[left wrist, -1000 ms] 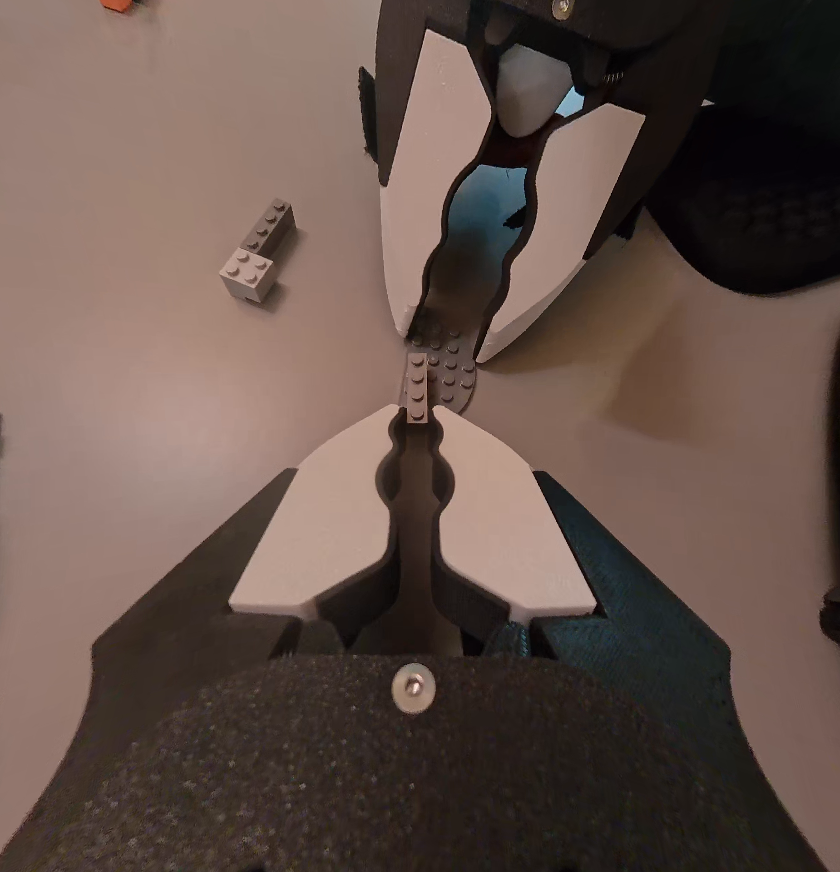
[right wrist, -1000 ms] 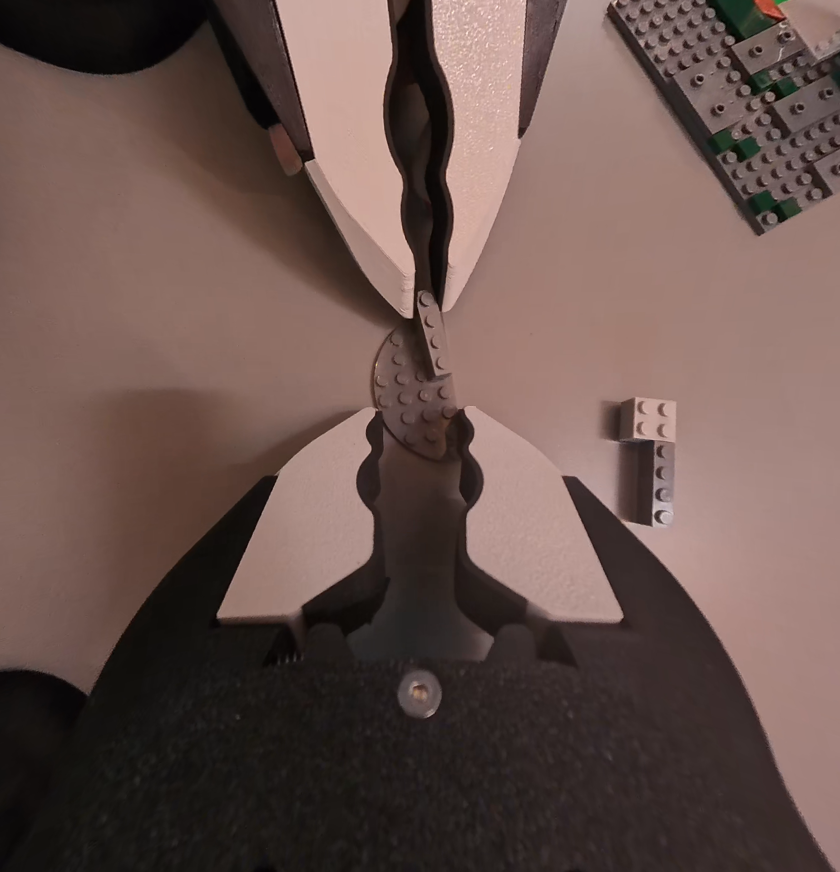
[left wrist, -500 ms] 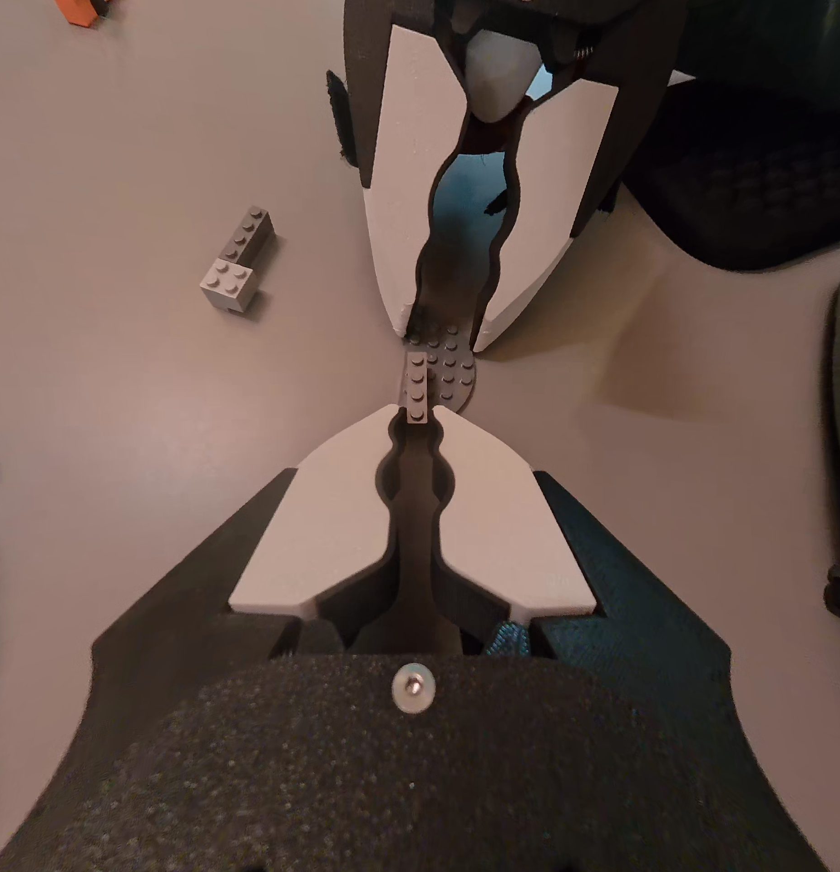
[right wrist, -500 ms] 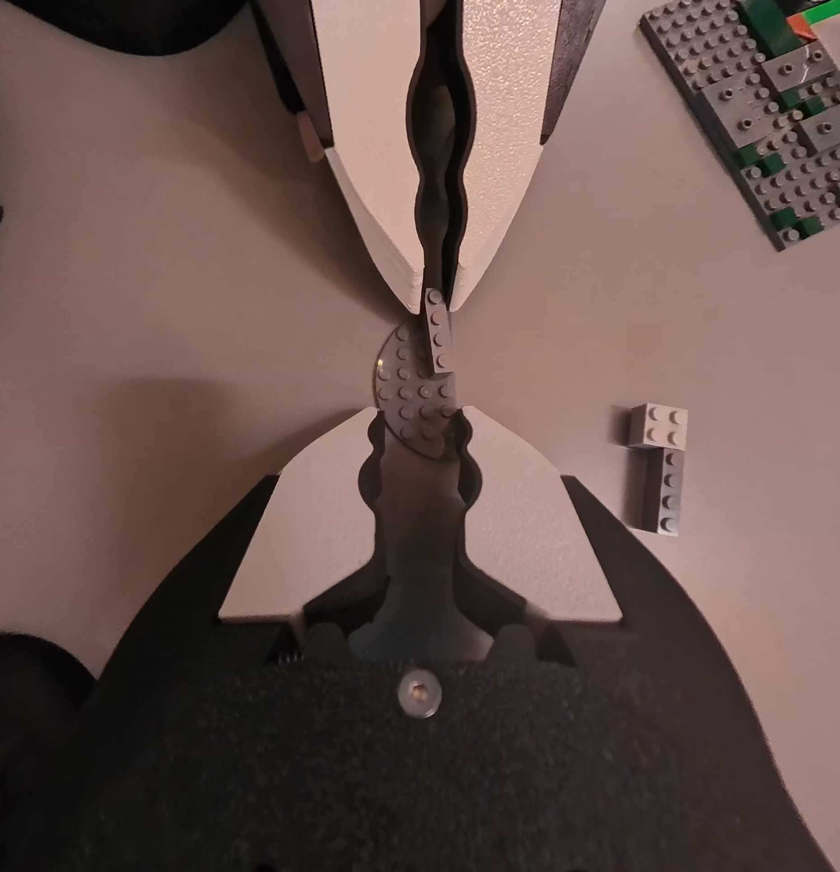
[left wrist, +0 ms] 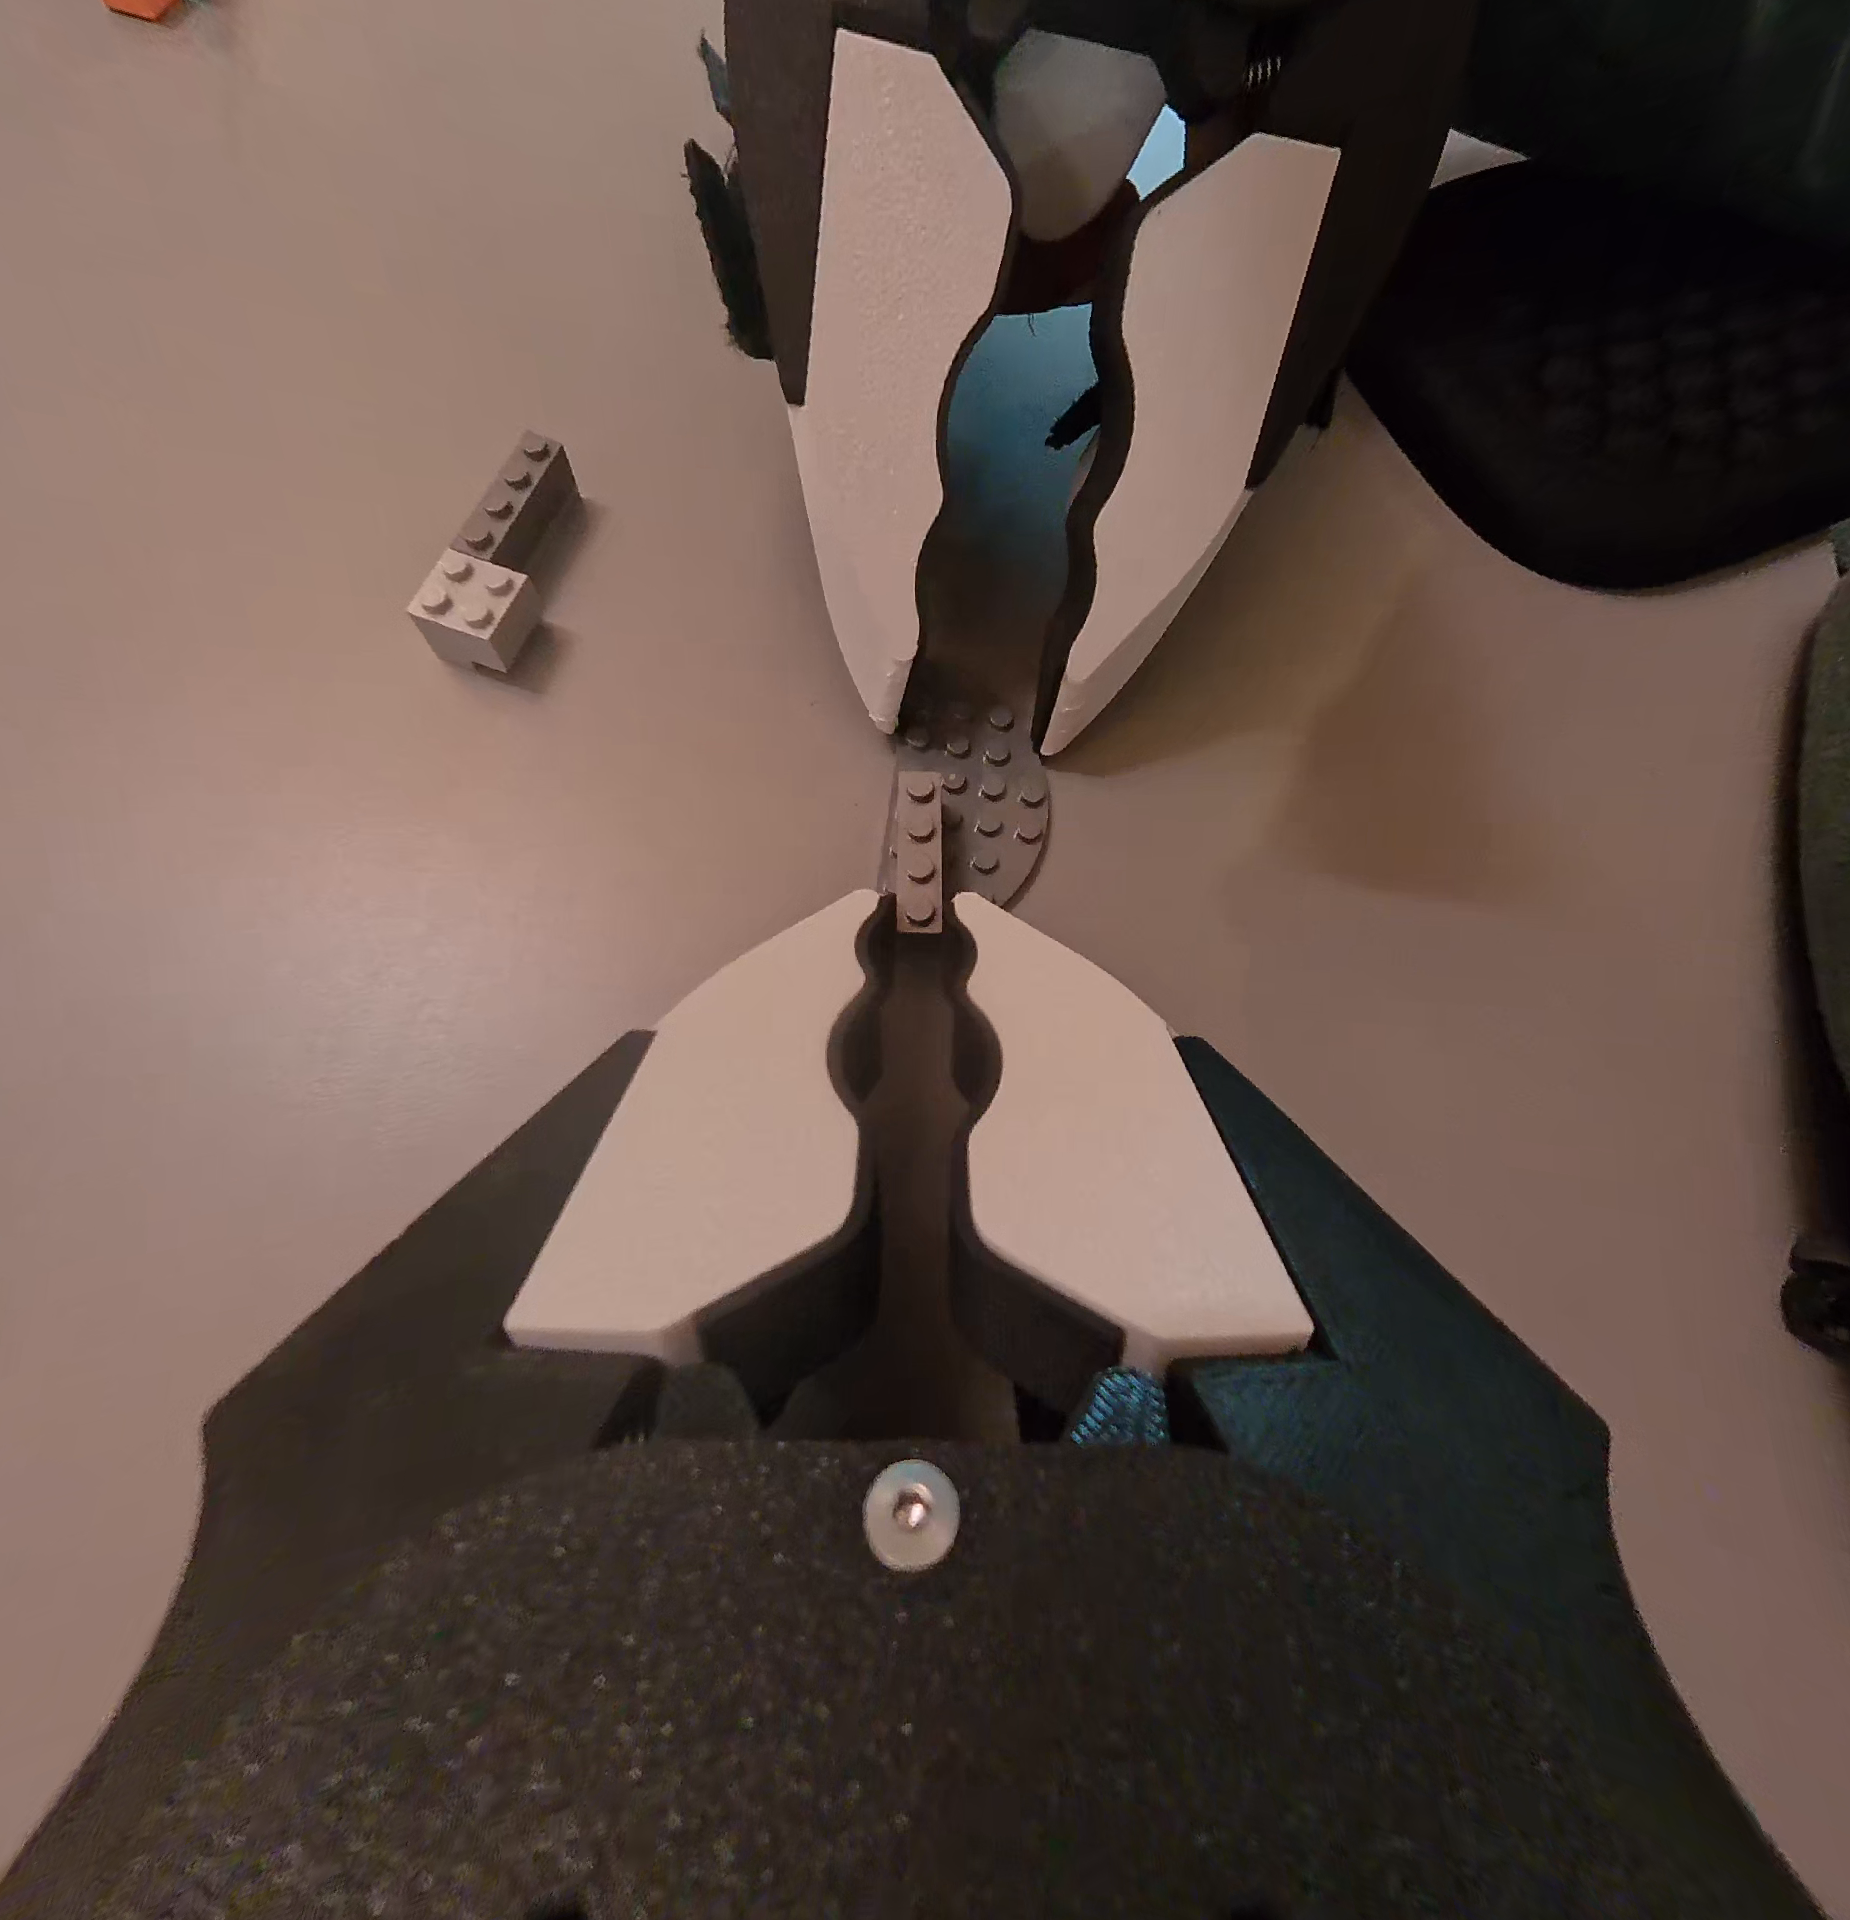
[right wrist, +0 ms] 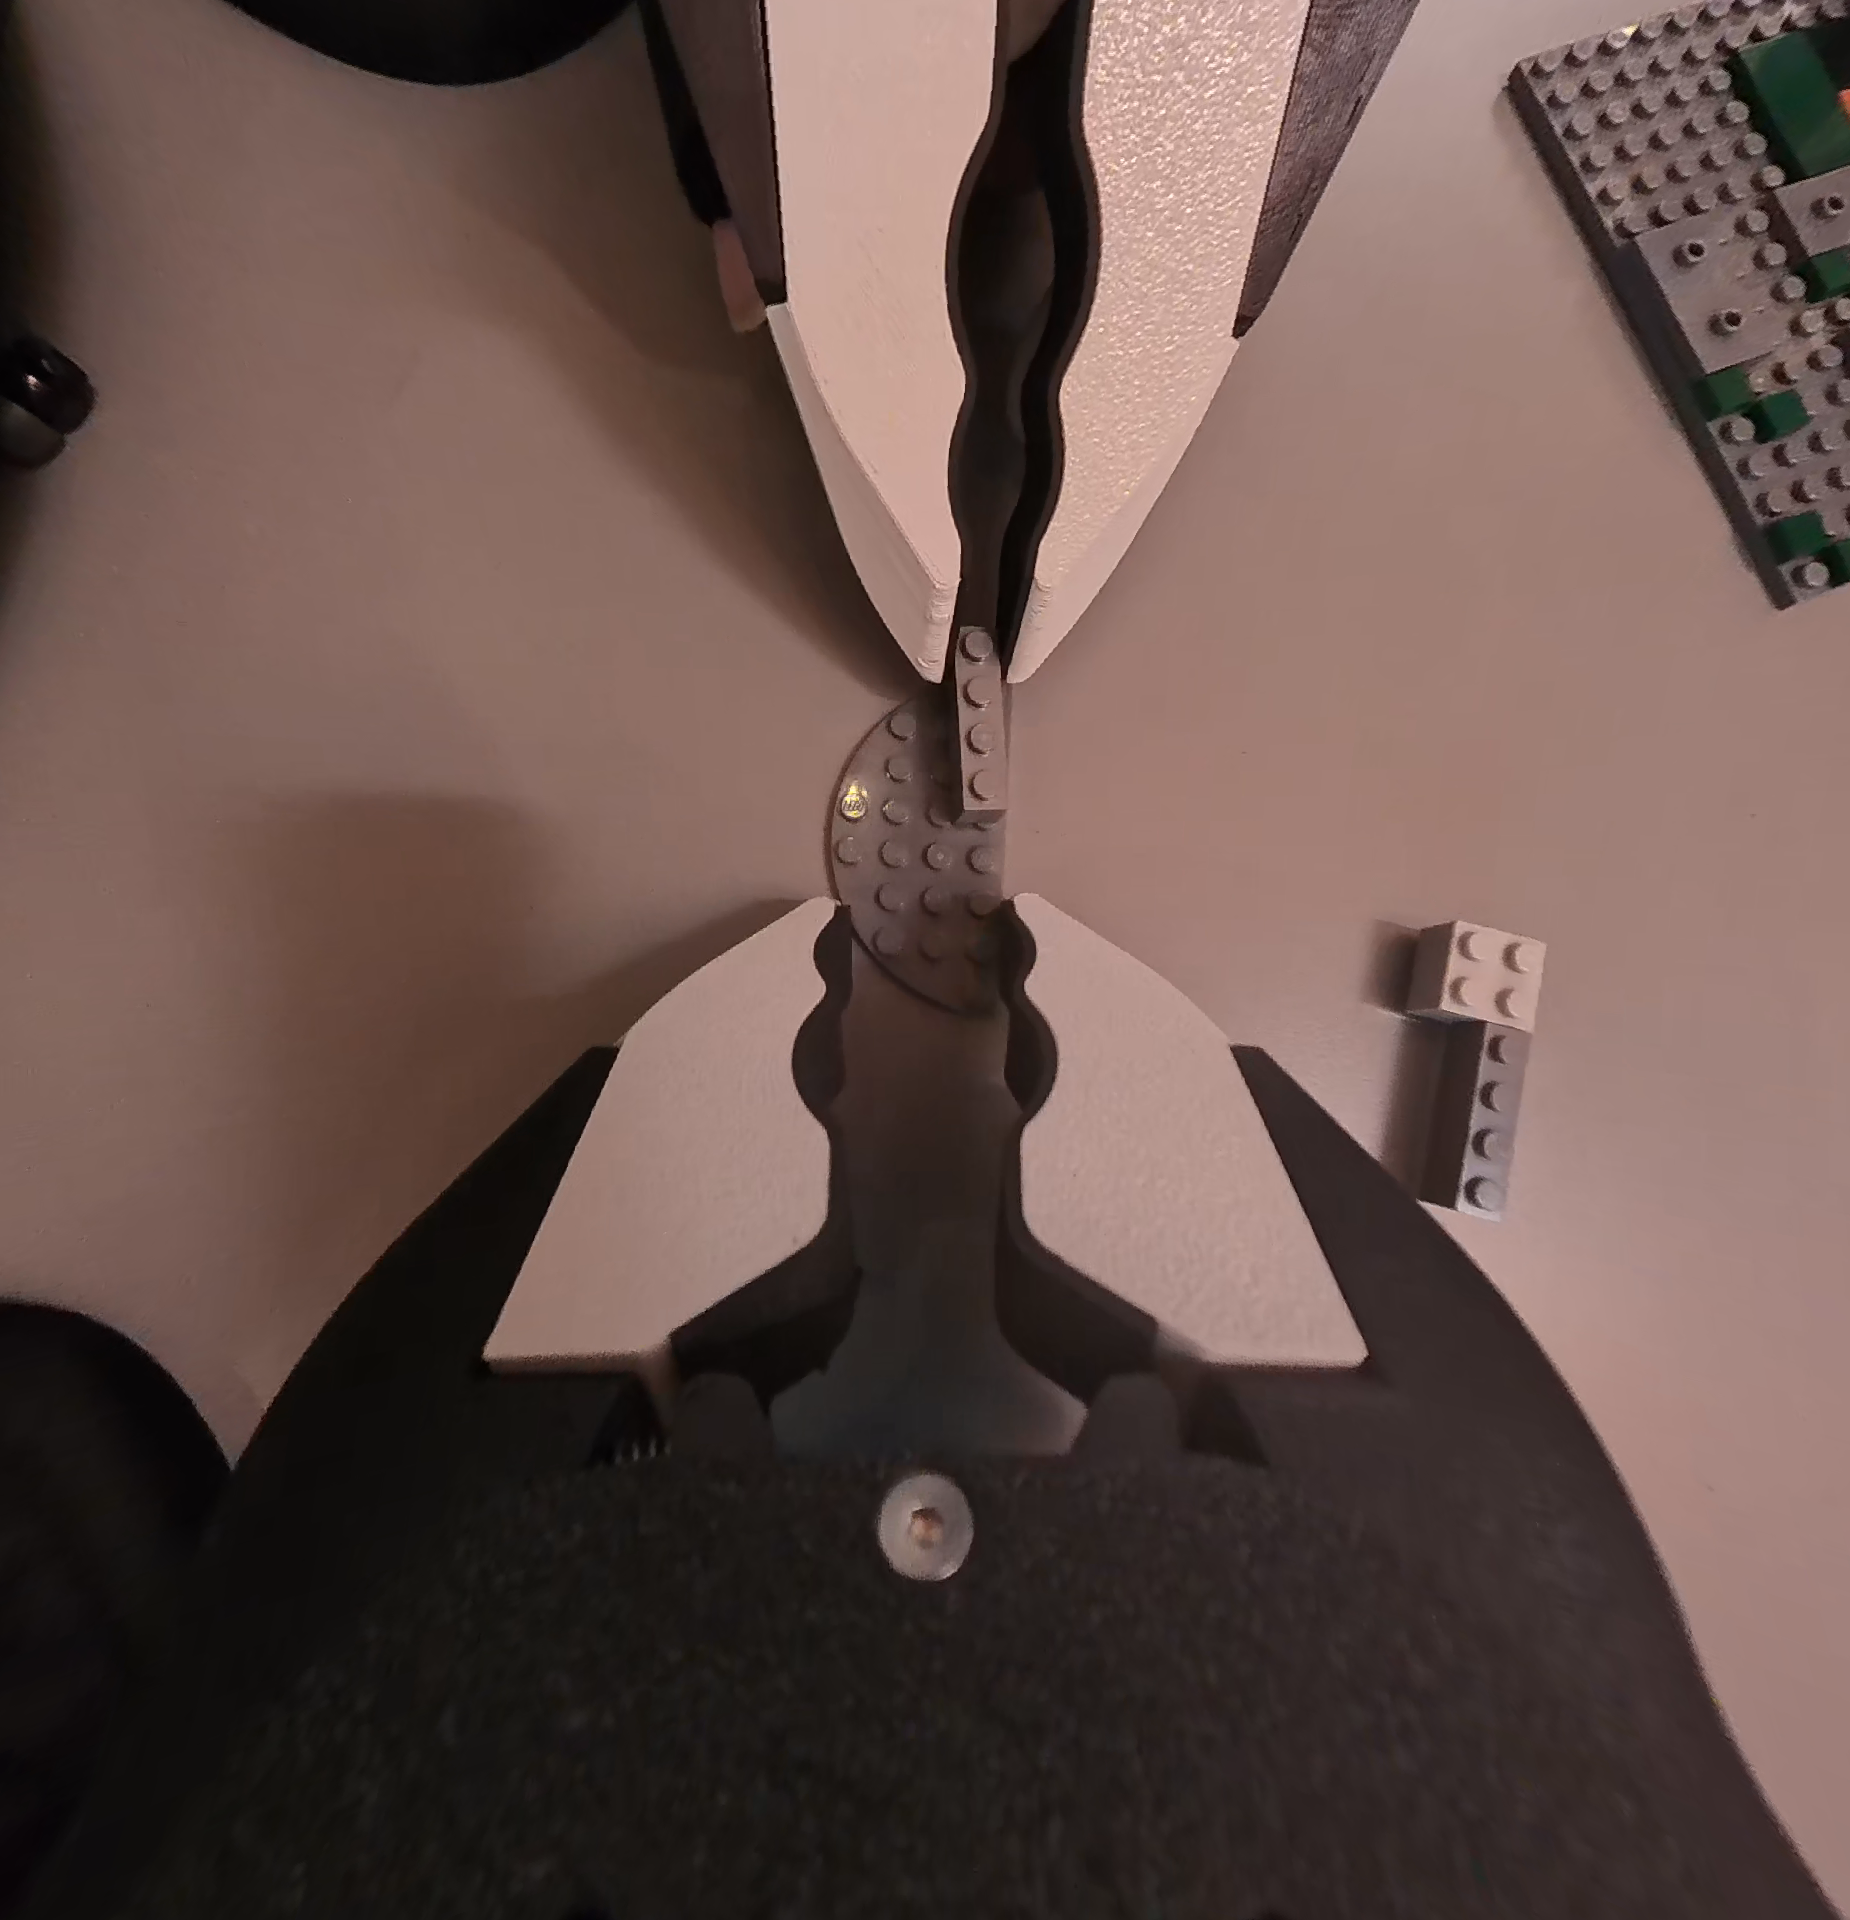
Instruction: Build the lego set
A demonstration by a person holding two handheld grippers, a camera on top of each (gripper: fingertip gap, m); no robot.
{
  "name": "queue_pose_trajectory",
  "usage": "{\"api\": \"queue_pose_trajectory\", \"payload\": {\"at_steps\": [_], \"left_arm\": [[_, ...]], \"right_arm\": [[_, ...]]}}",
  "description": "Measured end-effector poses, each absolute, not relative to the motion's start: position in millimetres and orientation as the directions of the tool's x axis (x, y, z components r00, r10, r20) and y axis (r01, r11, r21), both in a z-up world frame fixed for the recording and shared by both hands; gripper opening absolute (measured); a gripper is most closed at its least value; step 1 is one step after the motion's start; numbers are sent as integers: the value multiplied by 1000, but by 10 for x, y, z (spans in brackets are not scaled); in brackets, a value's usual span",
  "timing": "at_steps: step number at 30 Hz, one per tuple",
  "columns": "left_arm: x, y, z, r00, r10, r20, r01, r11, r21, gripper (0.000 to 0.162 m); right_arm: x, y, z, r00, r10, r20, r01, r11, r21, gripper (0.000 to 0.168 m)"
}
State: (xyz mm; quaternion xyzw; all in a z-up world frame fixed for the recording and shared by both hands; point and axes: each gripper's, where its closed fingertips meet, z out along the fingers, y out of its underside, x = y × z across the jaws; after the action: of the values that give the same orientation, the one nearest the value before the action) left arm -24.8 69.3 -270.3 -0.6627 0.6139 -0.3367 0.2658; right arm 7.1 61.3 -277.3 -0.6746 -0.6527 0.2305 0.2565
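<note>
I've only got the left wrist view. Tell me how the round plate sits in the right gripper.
Observer: The half-round plate is pinched between the right gripper's fingertips. Its curved edge faces the left of the right wrist view and its straight edge faces the right.
Operator: Now find me the main build.
Observer: A dark grey baseplate carrying grey and green pieces lies at the top right of the right wrist view, beyond the two grey bricks.
</note>
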Motion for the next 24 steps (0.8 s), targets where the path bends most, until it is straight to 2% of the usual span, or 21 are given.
{"api": "queue_pose_trajectory", "payload": {"at_steps": [24], "left_arm": [[-240, 682, -2708, 40, -991, 128, -644, -123, -755, 8]], "right_arm": [[54, 596, -2773, 54, 998, 42, 773, -16, -634, 28]]}}
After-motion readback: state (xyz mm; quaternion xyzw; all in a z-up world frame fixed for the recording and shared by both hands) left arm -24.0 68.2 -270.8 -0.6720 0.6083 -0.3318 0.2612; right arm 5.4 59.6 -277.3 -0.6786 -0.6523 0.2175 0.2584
